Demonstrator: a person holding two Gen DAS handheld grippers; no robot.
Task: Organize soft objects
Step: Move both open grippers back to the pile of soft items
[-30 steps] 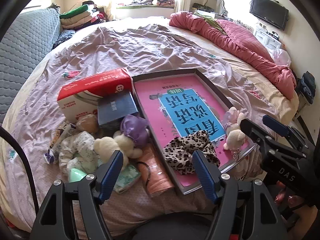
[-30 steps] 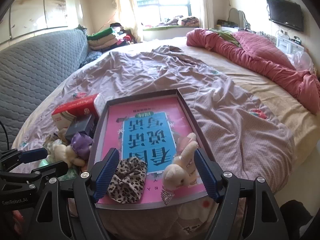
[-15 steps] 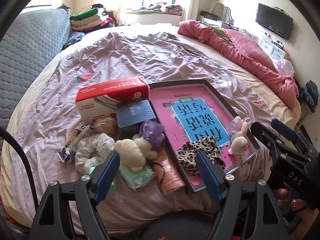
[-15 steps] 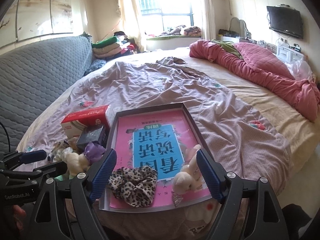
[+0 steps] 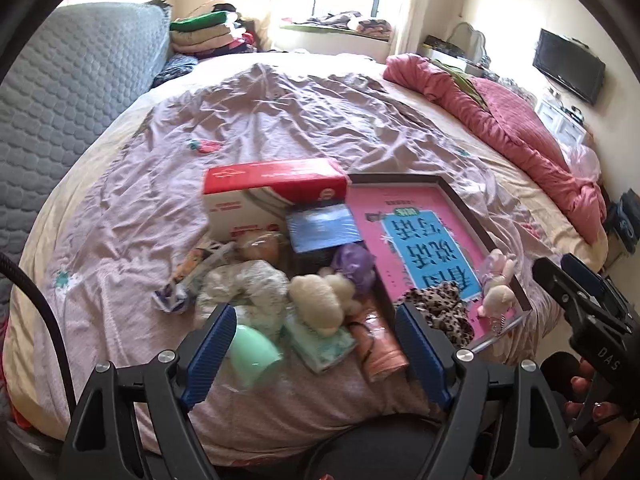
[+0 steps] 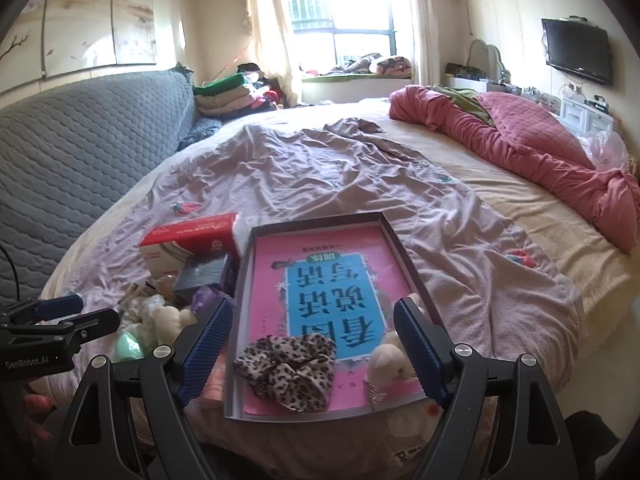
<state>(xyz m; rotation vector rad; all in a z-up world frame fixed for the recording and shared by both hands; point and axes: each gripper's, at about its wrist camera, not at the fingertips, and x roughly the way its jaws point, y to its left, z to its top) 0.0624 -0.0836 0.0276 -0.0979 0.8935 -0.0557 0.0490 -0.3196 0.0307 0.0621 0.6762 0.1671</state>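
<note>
Soft toys point(image 5: 320, 296) crowd beside the tray point(image 5: 476, 220) – a tissue box point(image 5: 272, 192) behind them; left gripper point(image 5: 316, 344) and right gripper point(image 6: 316, 340) released, empty, jaws widening.

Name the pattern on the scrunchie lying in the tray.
Leopard print: dark spots on tan and cream. The scrunchie shows best in the right wrist view.

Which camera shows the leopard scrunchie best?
The right wrist view: the scrunchie lies whole in the tray, between the open fingers. In the left wrist view, a finger hides part of it.
</note>
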